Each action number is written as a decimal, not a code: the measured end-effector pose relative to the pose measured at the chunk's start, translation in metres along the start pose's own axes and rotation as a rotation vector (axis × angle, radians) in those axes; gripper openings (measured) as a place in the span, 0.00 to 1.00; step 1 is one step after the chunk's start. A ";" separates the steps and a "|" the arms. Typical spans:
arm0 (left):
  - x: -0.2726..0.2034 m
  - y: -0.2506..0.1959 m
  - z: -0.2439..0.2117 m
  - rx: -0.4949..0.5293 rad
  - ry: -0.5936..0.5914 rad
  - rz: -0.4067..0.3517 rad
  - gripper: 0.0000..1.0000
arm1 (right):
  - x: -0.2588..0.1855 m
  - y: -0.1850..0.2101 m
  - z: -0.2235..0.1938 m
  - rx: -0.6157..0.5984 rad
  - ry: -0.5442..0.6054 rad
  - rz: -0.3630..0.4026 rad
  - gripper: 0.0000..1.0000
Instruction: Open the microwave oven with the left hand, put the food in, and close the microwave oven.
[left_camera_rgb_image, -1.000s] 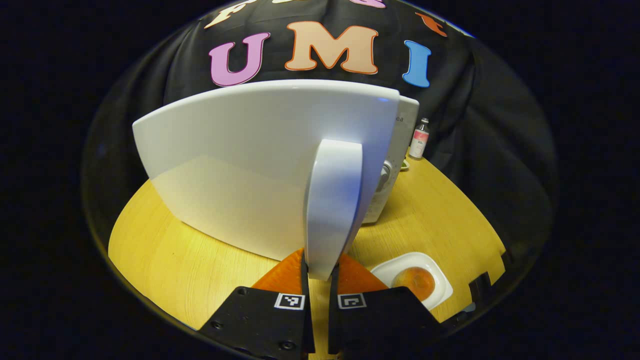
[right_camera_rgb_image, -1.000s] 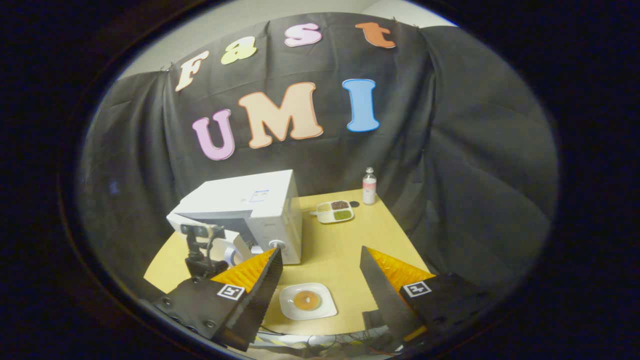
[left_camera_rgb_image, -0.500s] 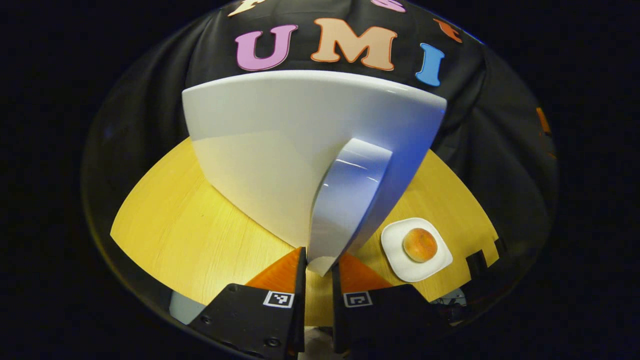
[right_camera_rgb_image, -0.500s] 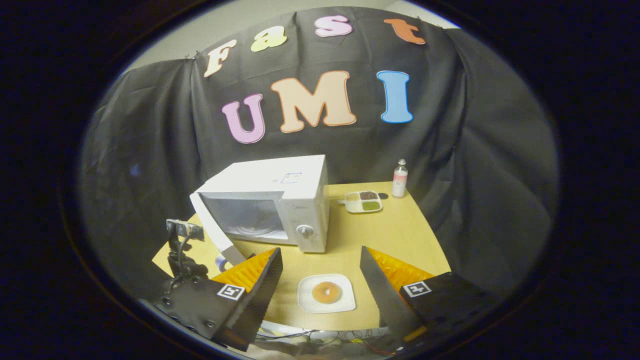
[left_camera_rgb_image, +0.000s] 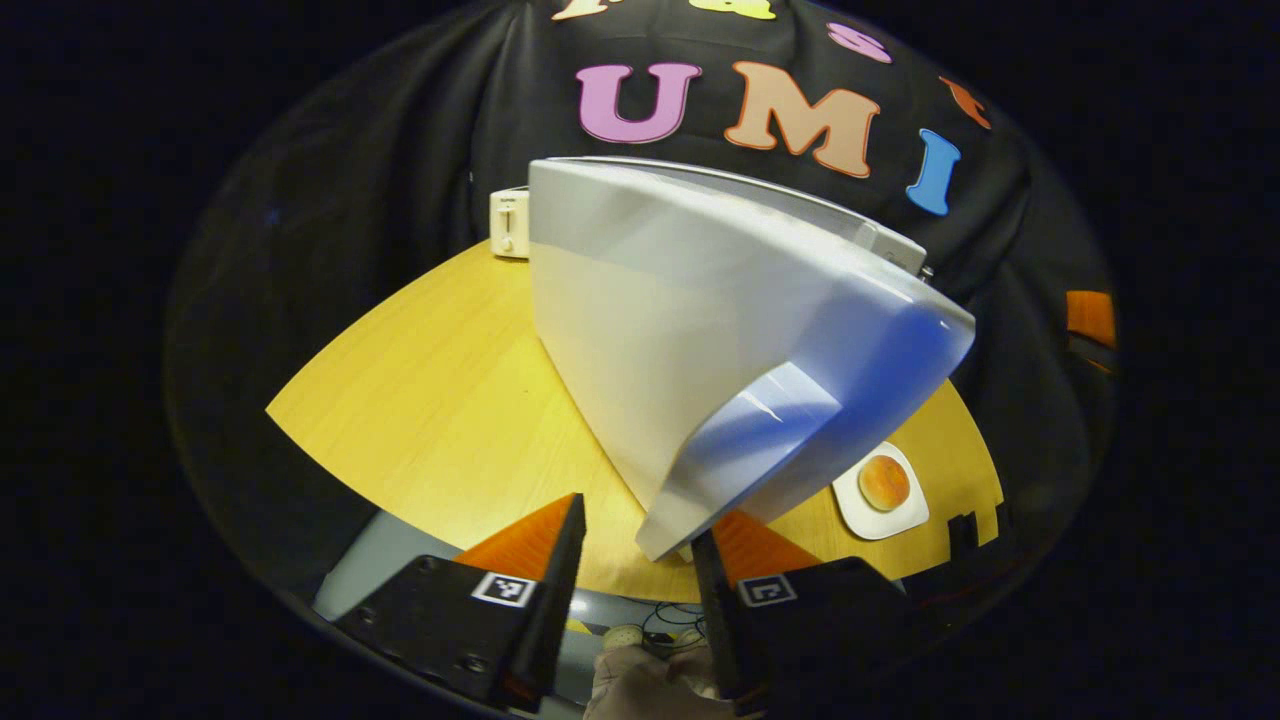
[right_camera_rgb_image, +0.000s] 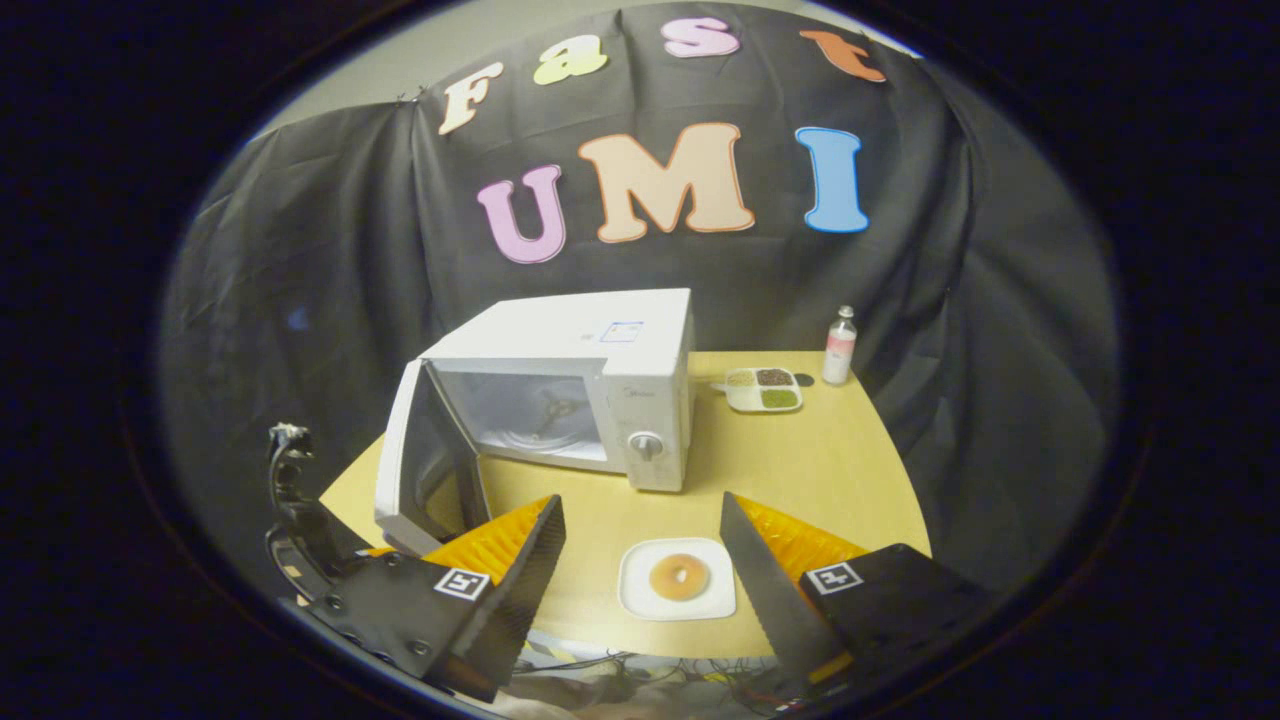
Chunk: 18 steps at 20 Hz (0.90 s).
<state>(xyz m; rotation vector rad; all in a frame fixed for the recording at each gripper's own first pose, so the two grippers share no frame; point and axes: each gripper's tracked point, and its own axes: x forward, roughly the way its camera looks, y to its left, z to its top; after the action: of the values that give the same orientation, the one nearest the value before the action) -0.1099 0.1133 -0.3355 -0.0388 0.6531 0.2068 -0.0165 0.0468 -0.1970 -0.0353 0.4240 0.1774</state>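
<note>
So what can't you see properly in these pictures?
- Left gripper view: the open microwave door blocks the oven's inside.
- Right gripper view: the small tray holds three fillings too small to name.
- Right gripper view: the bottle has a label too tiny to make out.
- Left gripper view: the white box at the table's back is too small to identify.

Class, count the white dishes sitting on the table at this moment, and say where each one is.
2. A plate holding a round bun sits at the near edge, in front of the microwave. A divided tray sits farther back, right of the microwave, beside a bottle. Others may be hidden behind the microwave.
</note>
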 end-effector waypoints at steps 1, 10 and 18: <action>-0.004 0.009 0.000 -0.019 -0.003 0.018 0.69 | 0.002 0.002 -0.001 -0.008 0.003 0.009 0.92; -0.047 0.081 -0.005 -0.112 -0.034 0.155 0.85 | 0.016 0.031 -0.004 -0.041 0.022 0.063 0.99; -0.067 0.138 -0.007 -0.158 -0.058 0.193 0.86 | 0.018 0.061 -0.011 -0.052 0.030 0.070 0.99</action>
<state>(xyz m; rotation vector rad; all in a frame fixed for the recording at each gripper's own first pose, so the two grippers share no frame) -0.1939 0.2353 -0.2958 -0.1219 0.5814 0.4438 -0.0158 0.1095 -0.2143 -0.0746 0.4502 0.2573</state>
